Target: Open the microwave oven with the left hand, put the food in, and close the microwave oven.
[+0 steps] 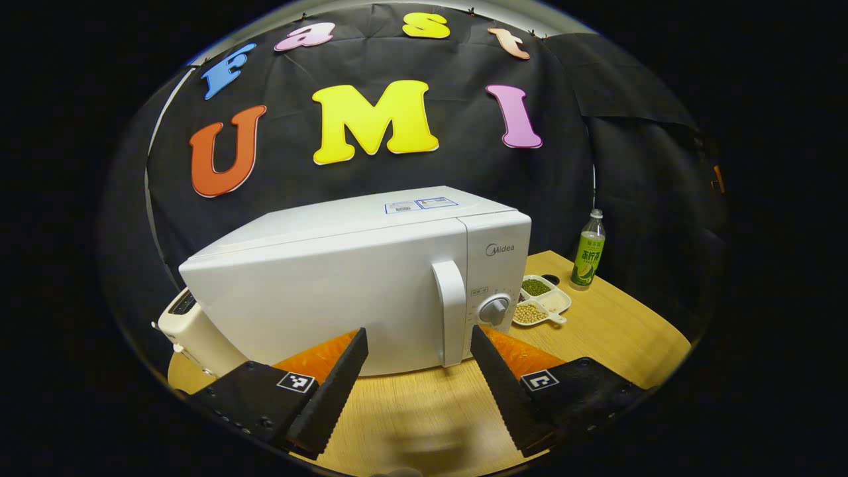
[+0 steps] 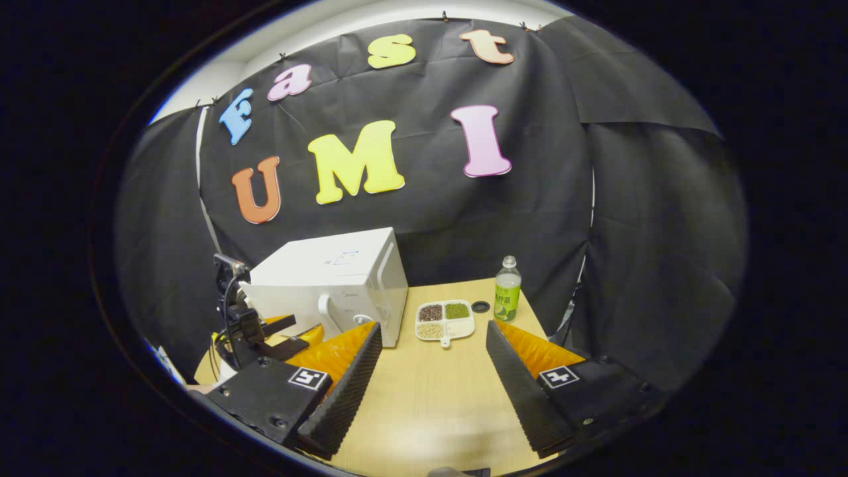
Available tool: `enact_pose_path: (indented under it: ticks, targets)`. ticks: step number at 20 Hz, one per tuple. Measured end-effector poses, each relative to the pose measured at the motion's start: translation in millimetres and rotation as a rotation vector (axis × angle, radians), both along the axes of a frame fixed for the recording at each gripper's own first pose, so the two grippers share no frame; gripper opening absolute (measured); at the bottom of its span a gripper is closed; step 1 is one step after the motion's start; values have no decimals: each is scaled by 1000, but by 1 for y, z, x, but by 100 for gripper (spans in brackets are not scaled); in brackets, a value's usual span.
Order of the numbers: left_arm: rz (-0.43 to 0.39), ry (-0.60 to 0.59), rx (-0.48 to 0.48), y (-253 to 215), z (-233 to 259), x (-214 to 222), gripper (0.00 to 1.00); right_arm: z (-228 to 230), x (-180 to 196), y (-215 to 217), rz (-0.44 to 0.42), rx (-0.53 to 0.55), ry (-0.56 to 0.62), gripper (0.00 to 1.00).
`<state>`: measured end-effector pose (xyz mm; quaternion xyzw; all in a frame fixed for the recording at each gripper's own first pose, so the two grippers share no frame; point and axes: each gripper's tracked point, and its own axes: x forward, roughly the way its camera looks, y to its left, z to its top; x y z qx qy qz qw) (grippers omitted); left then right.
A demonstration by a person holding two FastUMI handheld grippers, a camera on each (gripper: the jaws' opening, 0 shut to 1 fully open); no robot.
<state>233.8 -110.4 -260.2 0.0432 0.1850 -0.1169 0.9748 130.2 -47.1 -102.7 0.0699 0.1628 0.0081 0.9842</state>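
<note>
While the microwave oven point(image 1: 358, 278) stands shut at the left rear of the surface point(image 1: 596, 331), the left hand-held gripper point(image 1: 419, 371) hangs in front of its door with both fingers spread wide and nothing between them. The door handle point(image 1: 450, 311), a vertical white bar at the door's right edge, sits just above the gap between the fingers, beside the control knob point(image 1: 495, 309).

The food is a white divided tray point(image 2: 445, 320) holding dry beans or grains in separate compartments; it lies on the surface just to the right of the oven, with a short tab handle point(image 2: 446, 342) pointing forward. A green drink bottle point(image 2: 507, 289) stands near it, behind and to the right. The right hand-held gripper point(image 2: 434, 391) is also spread and empty, aimed at the tray from well apart. The left hand-held gripper also shows in the right gripper view, at the oven's front.

Handling judgement: the oven is heavy and rigid and should stay put; the handle is stiff, smooth plastic, so close the fingers across the bar near its middle and pull along the door's swing. The tray is probably light and rigid, but its contents are loose and will spill if tilted. Grip the tab handle or the near rim and keep the tray level.
</note>
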Motion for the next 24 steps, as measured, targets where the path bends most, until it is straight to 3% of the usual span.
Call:
enact_pose_path:
  ticks: [1, 2, 3, 4, 5, 6, 7, 8, 10, 11, 12, 13, 14, 15, 19, 20, 23, 24]
  targets:
    - [-3, -8, -16, -2, 8, -7, 97, 2, -3, 2, -4, -6, -5, 92]
    - [-4, -18, -22, 0, 17, -14, 96, 4, -6, 5, -6, -4, -12, 100]
    - [-3, -29, -20, 3, 26, -22, 96, 7, -10, 8, -7, -3, -18, 92]
    - [5, -45, -19, 10, 38, -30, 96, 9, -14, 12, -9, -7, -24, 92]
    - [6, -60, -25, 16, 51, -39, 96, 13, -18, 15, -9, -13, -33, 100]
    - [13, -73, -38, 23, 63, -48, 96, 16, -22, 19, -9, -17, -43, 91]
    - [21, -82, -54, 31, 75, -58, 97, 21, -27, 23, -11, -23, -54, 100]
    - [25, -91, -61, 39, 87, -68, 96, 25, -30, 27, -14, -27, -68, 91]
    - [48, -118, -53, 64, 110, -90, 96, 32, -36, 37, -16, -27, -90, 91]
    - [63, -131, -56, 77, 120, -101, 96, 36, -39, 43, -15, -29, -103, 100]
    - [73, -141, -62, 88, 129, -112, 96, 40, -41, 48, -15, -36, -117, 100]
    - [85, -150, -61, 100, 137, -123, 96, 45, -43, 53, -15, -44, -129, 92]
    - [97, -162, -57, 114, 146, -134, 96, 50, -46, 59, -16, -52, -144, 100]
    - [110, -175, -49, 127, 154, -144, 96, 56, -49, 64, -14, -57, -160, 91]
    - [148, -219, -45, 168, 182, -176, 96, 72, -60, 84, -9, -85, -211, 92]
    - [161, -225, -43, 177, 187, -183, 96, 76, -62, 88, -6, -92, -224, 100]
    - [215, -266, -59, 197, 210, -196, 96, 85, -71, 101, 1, -94, -248, 92]
    - [233, -280, -59, 202, 218, -202, 96, 88, -74, 104, 3, -92, -254, 100]
